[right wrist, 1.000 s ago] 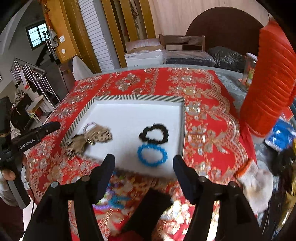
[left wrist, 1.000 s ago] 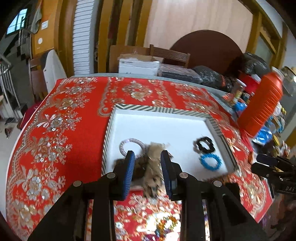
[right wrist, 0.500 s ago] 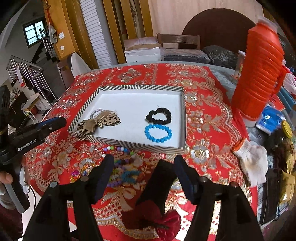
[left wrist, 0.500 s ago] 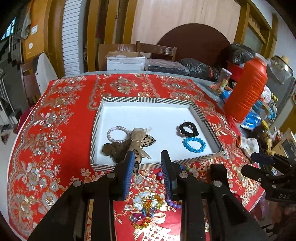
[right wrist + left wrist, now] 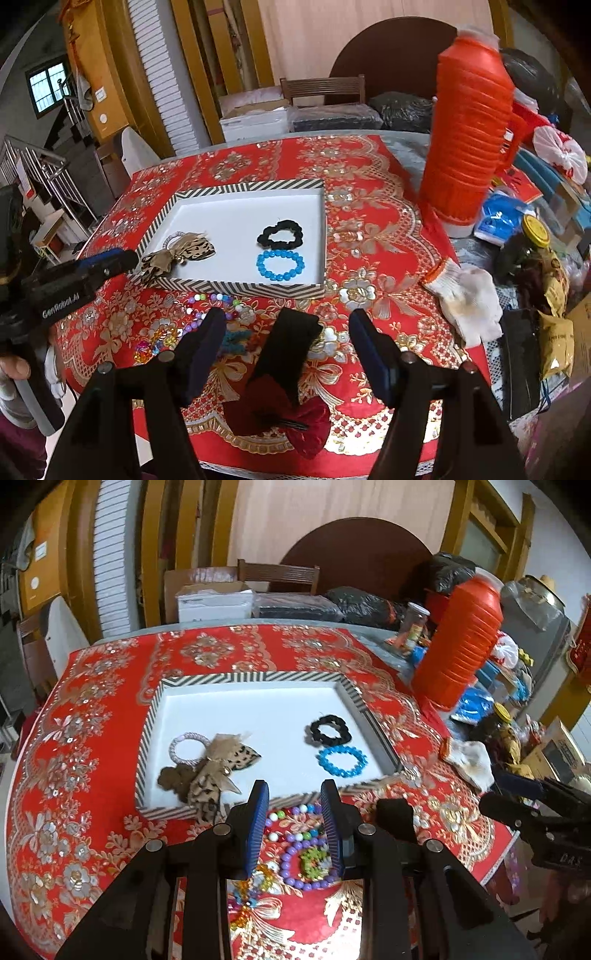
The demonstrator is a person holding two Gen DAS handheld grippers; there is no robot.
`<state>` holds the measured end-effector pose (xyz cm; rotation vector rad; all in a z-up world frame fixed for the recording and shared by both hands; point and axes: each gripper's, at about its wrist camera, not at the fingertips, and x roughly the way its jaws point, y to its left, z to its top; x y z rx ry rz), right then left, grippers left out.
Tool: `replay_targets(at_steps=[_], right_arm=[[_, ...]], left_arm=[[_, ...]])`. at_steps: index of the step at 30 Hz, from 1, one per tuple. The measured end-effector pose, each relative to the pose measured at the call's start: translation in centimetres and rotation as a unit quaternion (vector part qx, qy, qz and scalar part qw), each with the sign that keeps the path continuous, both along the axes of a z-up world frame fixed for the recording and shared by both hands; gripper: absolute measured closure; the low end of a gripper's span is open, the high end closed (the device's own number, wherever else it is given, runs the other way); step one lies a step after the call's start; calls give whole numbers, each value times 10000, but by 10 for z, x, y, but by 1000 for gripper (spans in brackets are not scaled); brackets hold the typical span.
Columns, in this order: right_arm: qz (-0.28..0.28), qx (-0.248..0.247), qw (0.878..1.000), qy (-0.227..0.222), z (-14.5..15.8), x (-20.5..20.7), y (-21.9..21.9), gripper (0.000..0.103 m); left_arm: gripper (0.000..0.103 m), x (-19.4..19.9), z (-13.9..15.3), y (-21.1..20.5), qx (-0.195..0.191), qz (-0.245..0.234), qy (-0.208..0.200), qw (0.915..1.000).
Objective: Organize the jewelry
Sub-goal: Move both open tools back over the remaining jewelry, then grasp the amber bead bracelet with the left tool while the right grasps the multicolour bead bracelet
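a white tray [image 5: 258, 716] with a striped rim sits on the red patterned cloth [image 5: 92, 738] covering the desk. inside it, a leopard-print bow with a pale hair ring [image 5: 207, 757] lies at the left, part of it draping over the near rim, and a black scrunchie [image 5: 328, 731] lies at the right with a blue bead bracelet [image 5: 342, 761] just beside it on the near side. in front of the tray, on the cloth, lie loose pieces: a purple bead bracelet [image 5: 295, 864], a string of mixed coloured beads [image 5: 214, 299], a dark red bow clip [image 5: 291, 417] near the desk edge, and a black strip [image 5: 291, 343] beside it.

the left hand-held gripper [image 5: 295, 830] hovers low over the purple bracelet, aimed toward the tray, its blue-padded fingers a narrow gap apart and holding nothing. the right hand-held gripper [image 5: 288, 347] hangs above the near edge of the desk, fingers spread wide and empty, with the black strip and red bow between them in view.

to the right stand a tall orange jug [image 5: 469, 129] and a white work glove [image 5: 469, 299].
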<state>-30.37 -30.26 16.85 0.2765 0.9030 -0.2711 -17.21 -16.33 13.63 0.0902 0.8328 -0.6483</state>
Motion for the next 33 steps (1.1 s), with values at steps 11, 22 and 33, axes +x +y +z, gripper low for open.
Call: replay_targets(at_steps=[11, 22, 33], right_arm=[[347, -80, 9992, 177, -29, 8, -5, 29], [643, 112, 9977, 203, -47, 16, -6, 29], [1112, 1, 9937, 139, -51, 37, 14, 30]], left_arm=[[85, -17, -29, 45, 244, 544, 181, 9981], [84, -10, -51, 106, 55, 1075, 683, 9918], [84, -20, -79, 75, 151, 296, 979, 9946]])
